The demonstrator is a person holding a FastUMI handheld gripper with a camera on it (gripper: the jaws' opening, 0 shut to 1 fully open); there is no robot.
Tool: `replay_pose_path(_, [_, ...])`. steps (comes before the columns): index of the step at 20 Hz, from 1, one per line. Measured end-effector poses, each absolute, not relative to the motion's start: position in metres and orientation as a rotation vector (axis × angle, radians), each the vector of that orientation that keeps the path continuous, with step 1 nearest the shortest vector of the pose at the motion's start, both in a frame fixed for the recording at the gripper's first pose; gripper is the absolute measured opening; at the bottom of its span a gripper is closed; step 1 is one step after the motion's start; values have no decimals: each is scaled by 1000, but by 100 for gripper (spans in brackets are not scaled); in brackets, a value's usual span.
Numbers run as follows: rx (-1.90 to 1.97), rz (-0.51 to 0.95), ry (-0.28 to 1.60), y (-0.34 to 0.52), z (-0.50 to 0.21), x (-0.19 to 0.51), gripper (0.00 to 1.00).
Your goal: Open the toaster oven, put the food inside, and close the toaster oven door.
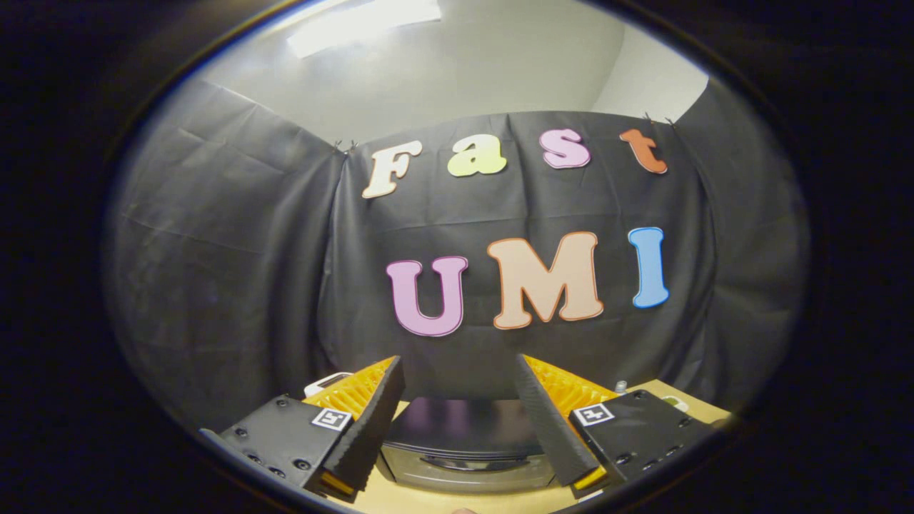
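Black cloth [235,271] hangs as the back and side walls of a booth, creased and pinned along its top edge, with a pale ceiling [457,64] and a bright ceiling light [364,25] above it. Below the cloth lies a light wooden table [443,500].

My gripper [460,403] points forward and slightly up, so most of what I see is wall. Its two fingers are spread wide apart and grasp nothing; their ridged inner pads [368,428] face each other across an open gap.

The toaster oven [464,446] sits on the table low in that gap, just ahead of and beneath my fingertips. It is dark, with a glossy top that reflects the wall, and a curved handle [464,464] runs across the upper front of its door. The door is closed.

A small white object [325,383] peeks out behind my left finger; I cannot tell what it is.
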State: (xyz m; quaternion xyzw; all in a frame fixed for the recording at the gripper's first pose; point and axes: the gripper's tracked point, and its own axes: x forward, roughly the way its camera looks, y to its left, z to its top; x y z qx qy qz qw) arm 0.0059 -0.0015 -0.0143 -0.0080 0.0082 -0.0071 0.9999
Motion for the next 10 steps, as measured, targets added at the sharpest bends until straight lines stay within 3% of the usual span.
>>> replay_pose_path(10, [-61, -16, 44, 6, -47, 18, 96])
